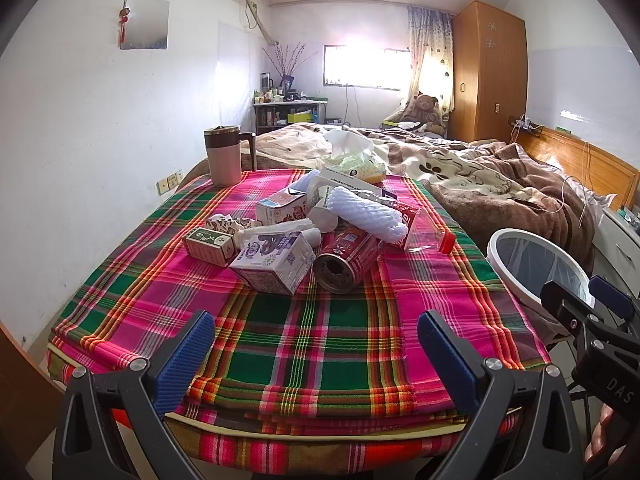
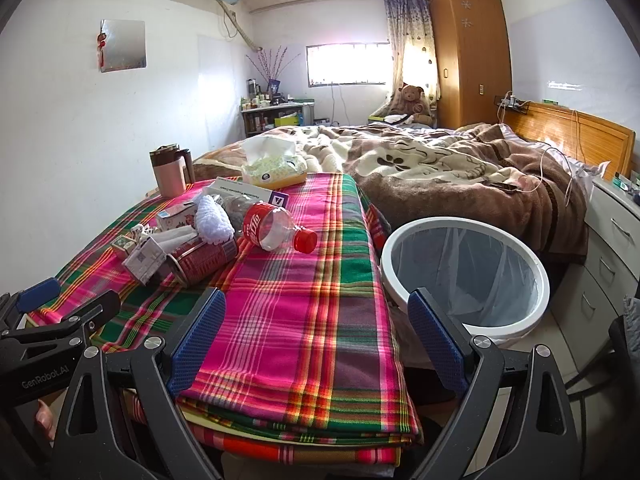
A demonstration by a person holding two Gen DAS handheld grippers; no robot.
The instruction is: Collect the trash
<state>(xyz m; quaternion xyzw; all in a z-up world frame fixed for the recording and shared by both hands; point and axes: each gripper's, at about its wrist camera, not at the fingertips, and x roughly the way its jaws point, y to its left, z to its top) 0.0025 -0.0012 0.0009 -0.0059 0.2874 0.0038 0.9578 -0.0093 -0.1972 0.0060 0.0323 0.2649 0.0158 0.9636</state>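
Nothing is collected yet: both the left hand-held gripper (image 1: 316, 344) and right hand-held gripper (image 2: 316, 332) gape wide and empty. The trash pile (image 1: 304, 236) lies at twelve o'clock on the surface (image 1: 320, 340). Next move, I judge: reach for the red can (image 1: 346, 260), then carry it to the bin (image 2: 464, 268) at three o'clock.

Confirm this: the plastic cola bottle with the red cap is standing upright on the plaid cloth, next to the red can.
Not upright. The cola bottle lies on its side on the plaid cloth, next to the red can; the right wrist view shows it.

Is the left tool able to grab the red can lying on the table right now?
Probably yes. The left tool is wide open and empty, and only bare plaid cloth lies between it and the red can. The can's open end faces it. A milk carton crowds one side.
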